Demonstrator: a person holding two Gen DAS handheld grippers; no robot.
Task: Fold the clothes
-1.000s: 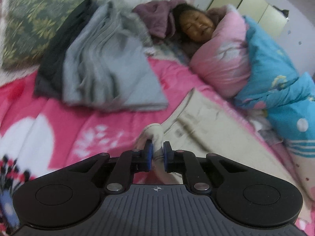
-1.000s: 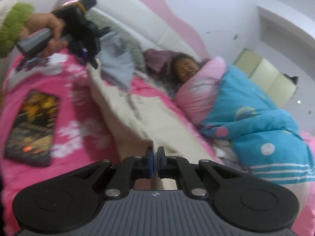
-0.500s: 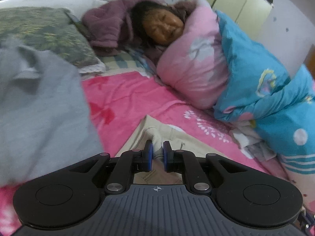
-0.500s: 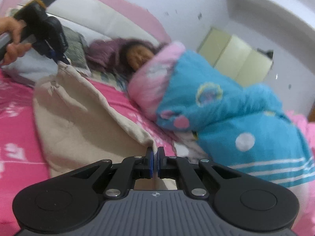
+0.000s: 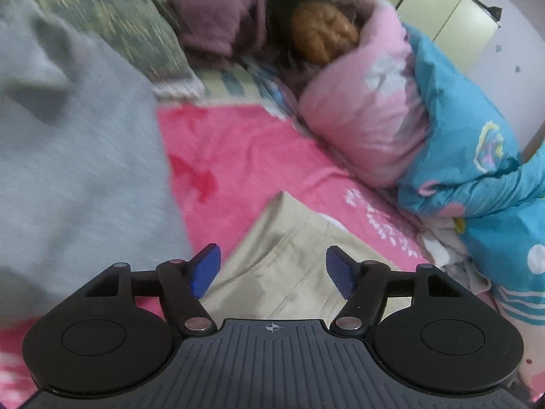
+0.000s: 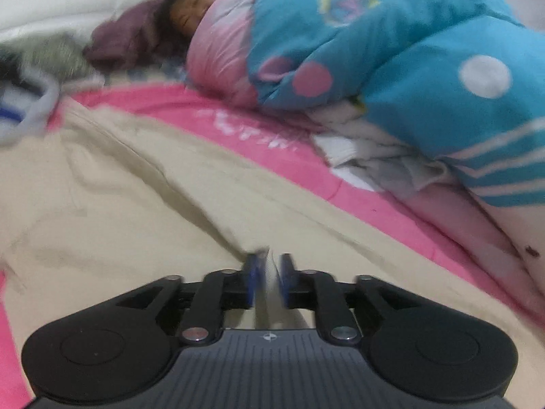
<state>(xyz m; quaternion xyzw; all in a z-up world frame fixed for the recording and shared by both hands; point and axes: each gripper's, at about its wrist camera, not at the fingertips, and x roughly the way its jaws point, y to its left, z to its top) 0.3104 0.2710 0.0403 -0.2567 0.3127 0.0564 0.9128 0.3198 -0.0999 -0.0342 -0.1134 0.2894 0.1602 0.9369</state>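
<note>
Beige trousers lie folded flat on the pink bedspread. My left gripper hovers open just over their near corner, its blue pads wide apart and holding nothing. In the right wrist view the same trousers spread across the left and middle. My right gripper is shut on a fold of that beige cloth, which shows between its pads. A blurred grey garment fills the left of the left wrist view.
A person lies at the head of the bed under a pink and blue quilt. A green patterned pillow and a purple garment are beside them. Crumpled white cloth lies at the quilt's edge.
My left gripper has opened and let go of the beige trousers' corner. My right gripper has come down low over the bed, still pinching the cloth, and the trousers now lie flat.
</note>
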